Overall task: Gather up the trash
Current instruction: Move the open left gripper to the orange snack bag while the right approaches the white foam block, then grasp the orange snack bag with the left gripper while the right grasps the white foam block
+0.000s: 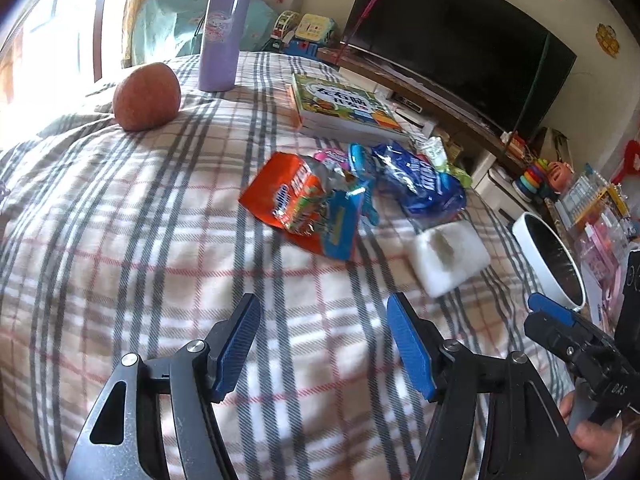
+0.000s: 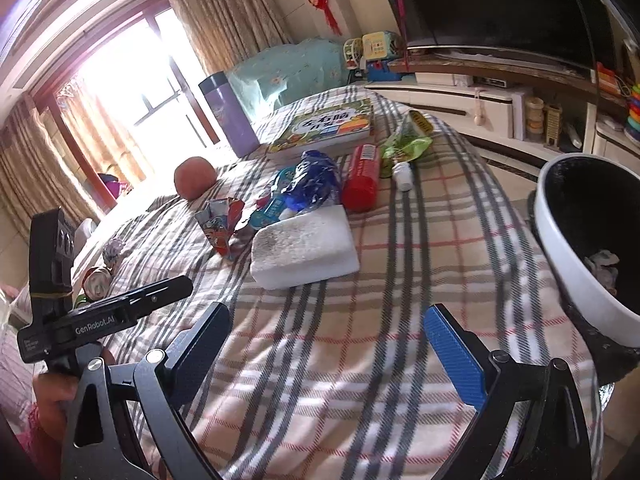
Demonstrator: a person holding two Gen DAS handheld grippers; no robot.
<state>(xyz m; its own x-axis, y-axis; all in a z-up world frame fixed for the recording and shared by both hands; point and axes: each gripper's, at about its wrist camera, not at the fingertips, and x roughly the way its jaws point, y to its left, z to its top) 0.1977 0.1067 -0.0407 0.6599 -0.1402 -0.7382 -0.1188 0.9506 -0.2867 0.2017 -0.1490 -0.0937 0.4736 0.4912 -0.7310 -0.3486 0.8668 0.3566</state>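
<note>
Several snack wrappers lie on the plaid cloth: an orange wrapper (image 1: 294, 196), a blue wrapper (image 1: 420, 178) and a green wrapper (image 2: 404, 146). A white foam block (image 1: 450, 258) lies near them; it also shows in the right wrist view (image 2: 304, 250). A red tube (image 2: 362, 178) and a small white bottle (image 2: 403, 175) lie beyond it. A white bin with a black liner (image 2: 560, 248) stands at the table's right edge, with crumpled trash inside. My left gripper (image 1: 324, 344) is open and empty, short of the wrappers. My right gripper (image 2: 328, 354) is open and empty, short of the foam block.
An orange fruit (image 1: 146, 96), a purple flask (image 1: 222, 36) and a children's book (image 1: 344, 106) sit at the back of the table. A can (image 2: 96, 282) and crumpled paper (image 2: 113, 249) lie at the left. A TV (image 1: 460, 36) and shelves stand beyond.
</note>
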